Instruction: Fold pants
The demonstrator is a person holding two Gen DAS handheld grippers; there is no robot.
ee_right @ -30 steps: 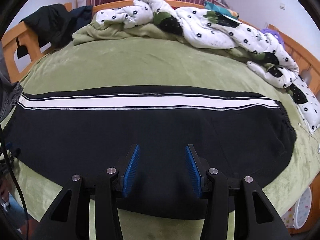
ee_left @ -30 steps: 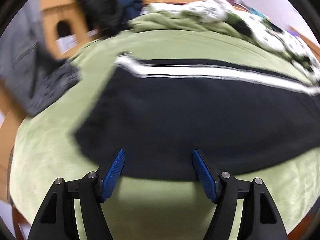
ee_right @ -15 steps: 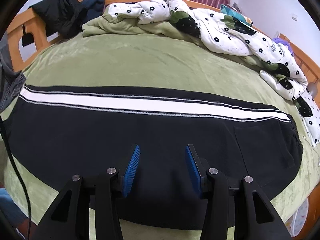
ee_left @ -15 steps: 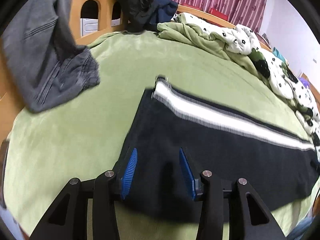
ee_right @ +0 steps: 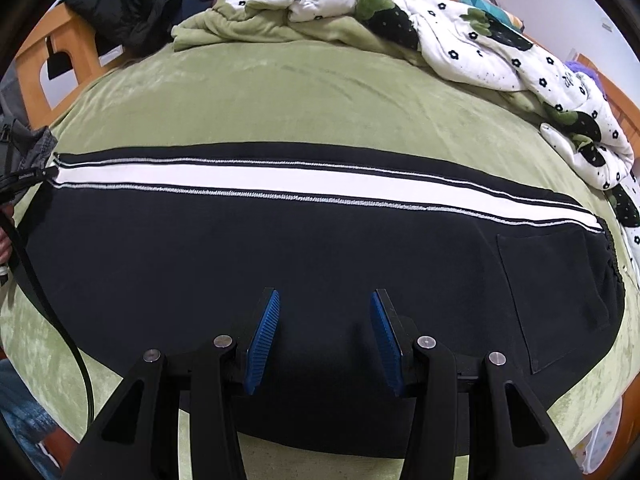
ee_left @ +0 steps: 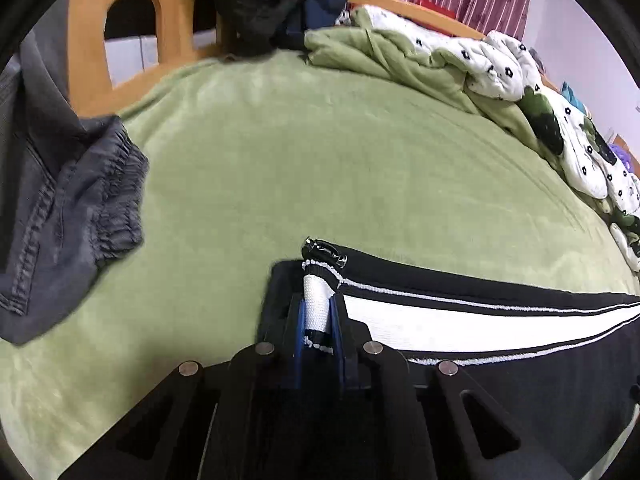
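Black pants (ee_right: 280,256) with a white side stripe lie flat across the green bed, hem at the left and waistband with a back pocket at the right. My left gripper (ee_left: 318,320) is shut on the pants' hem (ee_left: 316,304) at the white stripe, next to a small zipper. The pants run off to the right in the left wrist view (ee_left: 500,320). My right gripper (ee_right: 324,340) is open and empty, hovering over the near middle of the pants.
A grey garment (ee_left: 68,208) hangs over the wooden bed frame (ee_left: 168,32) at the left. A floral quilt (ee_right: 460,28) and a green blanket (ee_right: 248,24) are bunched along the far and right sides. Dark jackets (ee_right: 128,4) lie at the far left corner.
My left gripper has moved to the pant hem and closed on it at the white stripe. My right gripper stays open over the pants and has barely moved.
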